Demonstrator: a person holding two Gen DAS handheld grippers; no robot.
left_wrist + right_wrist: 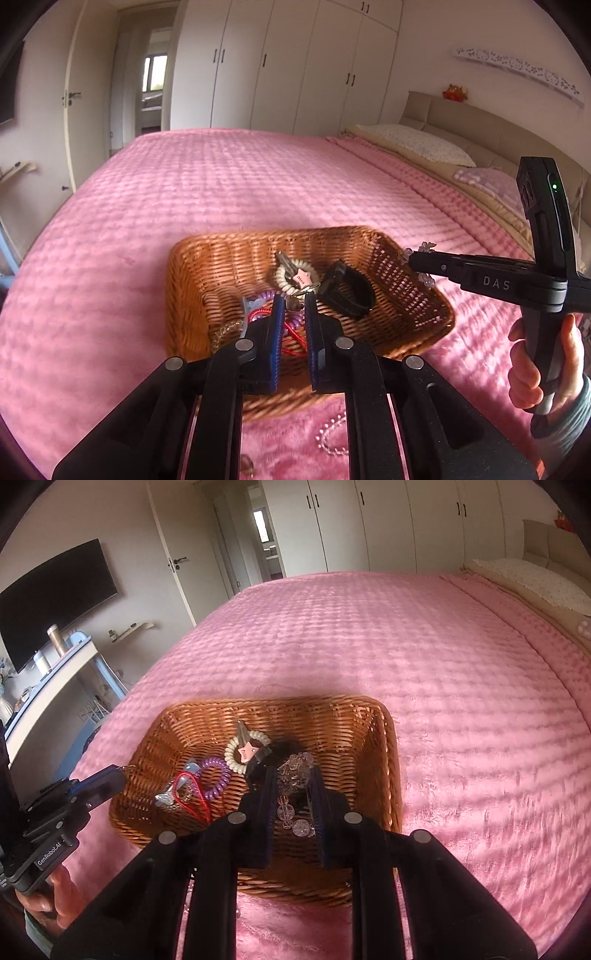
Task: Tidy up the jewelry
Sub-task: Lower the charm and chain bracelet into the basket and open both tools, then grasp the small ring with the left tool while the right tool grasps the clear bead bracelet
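over the basket's [258,716] left rim, the left gripper [123,771] is seen nearly shut on a small metal clasp [304,291]. hair ties [236,755] and a black band [347,291] are kept inside. above the right half, the right gripper [293,775] is clamped on a clear bead bracelet [295,812]. open pink bedspread [406,646] is spread beyond every edge.

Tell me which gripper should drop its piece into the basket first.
Probably right: the right gripper, shut on the clear bead bracelet, hangs above the wicker basket. The left gripper holds its small metal piece at the rim.
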